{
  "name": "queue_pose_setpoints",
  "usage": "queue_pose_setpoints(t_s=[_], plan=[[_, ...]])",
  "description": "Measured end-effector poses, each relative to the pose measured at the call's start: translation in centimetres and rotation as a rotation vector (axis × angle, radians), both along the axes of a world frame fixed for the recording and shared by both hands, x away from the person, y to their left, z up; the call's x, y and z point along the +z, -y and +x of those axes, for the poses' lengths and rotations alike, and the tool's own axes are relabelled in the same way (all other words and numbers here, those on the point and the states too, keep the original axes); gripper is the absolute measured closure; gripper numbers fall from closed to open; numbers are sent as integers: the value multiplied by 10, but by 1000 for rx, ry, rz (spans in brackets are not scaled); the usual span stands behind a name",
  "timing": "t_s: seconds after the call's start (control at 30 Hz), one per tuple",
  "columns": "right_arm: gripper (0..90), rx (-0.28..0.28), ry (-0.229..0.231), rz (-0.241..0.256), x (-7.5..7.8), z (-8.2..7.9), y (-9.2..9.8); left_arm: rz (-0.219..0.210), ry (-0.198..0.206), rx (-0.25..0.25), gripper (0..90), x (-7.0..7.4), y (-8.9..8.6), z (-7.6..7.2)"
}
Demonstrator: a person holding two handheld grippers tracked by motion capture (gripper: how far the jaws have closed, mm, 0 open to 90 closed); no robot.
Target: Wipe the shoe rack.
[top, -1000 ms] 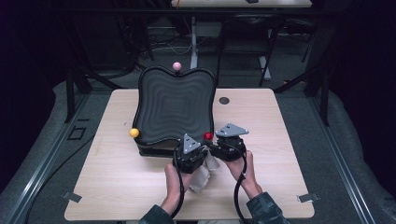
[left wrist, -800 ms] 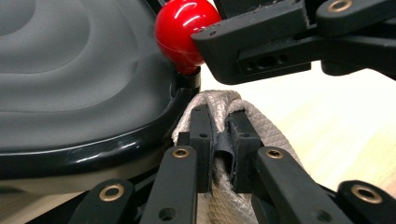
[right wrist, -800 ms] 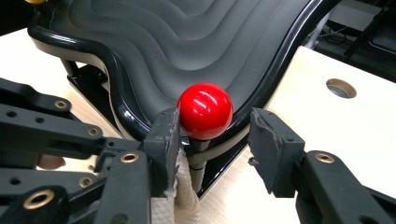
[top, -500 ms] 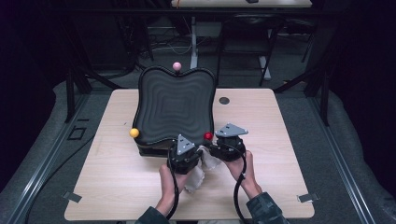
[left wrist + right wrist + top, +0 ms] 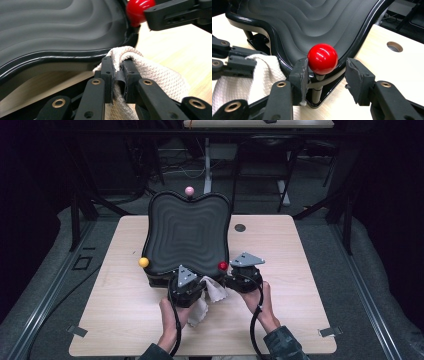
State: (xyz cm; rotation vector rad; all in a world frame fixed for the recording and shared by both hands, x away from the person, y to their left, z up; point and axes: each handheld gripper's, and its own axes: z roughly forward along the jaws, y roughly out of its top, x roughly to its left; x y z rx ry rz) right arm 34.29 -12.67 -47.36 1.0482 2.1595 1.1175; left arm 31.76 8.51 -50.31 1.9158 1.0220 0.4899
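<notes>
While the left tool [image 5: 117, 75] pinches a fold of the white cloth [image 5: 155, 75] tight between its jaws, the right tool [image 5: 325, 75] stands open around the red ball [image 5: 322, 59], one pad touching or almost touching the ball and the other well clear of it. The cloth lies at the near edge of the dark wavy tray [image 5: 190, 232], toward the middle of the desk's [image 5: 310, 270] front half, bunched between the two tools.

The likely risk is that the tray shifts or tips when the cloth is pressed against its rim: the right tool is not clamped on the ball's post, so it gives little bracing. If the right jaws shut off-centre, the smooth ball may squirt out sideways. The cloth is held by one narrow fold, so a hard drag along the rim could pull it free or snag it under the tray's edge.

From the high view come the layout and the tray's other knobs, a pink ball [image 5: 189, 191] at the far edge and a yellow ball [image 5: 144, 262] at the left corner. From the left gripper view comes the pinched fold and the glossy rim just beyond it. From the right gripper view come the gap beside the red ball, the post beneath it and a round hole [image 5: 394, 46] in the desk.
</notes>
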Motion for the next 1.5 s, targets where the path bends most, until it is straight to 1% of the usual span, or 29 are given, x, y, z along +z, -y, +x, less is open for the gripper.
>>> queue_pose_setpoints(t_s=[0.17, 0.37, 0.43, 0.53, 0.6, 0.67, 0.7, 0.77, 0.8, 0.83, 0.9, 1.03, 1.23, 1.43, 1.47, 1.5], plan=[[530, -3, 2, 1, -1, 0, -1, 5, -6, 37, 818, -2, -13, 2], [530, -6, 1, -9, -2, 1, -2, 9, -13, 80, 819, -4, -29, 7], [528, -6, 0, -8, -2, 1, -2, 1, -13, 99, 818, -3, -35, 8], [527, -7, 1, -8, -2, 1, -2, 2, -12, 124, 818, -2, -43, 9], [527, -7, 1, -9, -2, 1, -2, 4, -10, 140, 818, 0, -50, 10], [527, -8, 1, -8, -2, 1, -2, -7, -10, 163, 818, 1, -58, 10], [526, -8, 1, -8, -2, 1, -2, -4, -13, 168, 818, 2, -62, 10], [526, -10, 1, -8, -3, 1, -2, -8, -15, 184, 817, 4, -70, 10], [526, -10, 1, -8, -3, 1, -2, -8, -15, 184, 817, 4, -70, 10], [526, -11, -1, -9, -3, 1, -3, -16, -17, 199, 816, 4, -76, 8], [525, -8, -2, -9, -3, 1, -2, -14, -21, 208, 816, 4, -81, 7], [525, -5, -4, -9, -4, 1, -3, -19, -27, 247, 815, 4, -95, 2], [522, -3, -4, -14, -4, 1, -4, 6, -43, 277, 815, 3, -112, -2], [512, -5, -7, -12, -4, 2, -4, 39, -61, 308, 815, 8, -126, -1], [510, -6, -5, -12, -4, 3, -3, 55, -69, 324, 816, 9, -129, 0], [507, -8, -5, -10, -4, 3, -3, 60, -75, 336, 816, 9, -131, 1]])
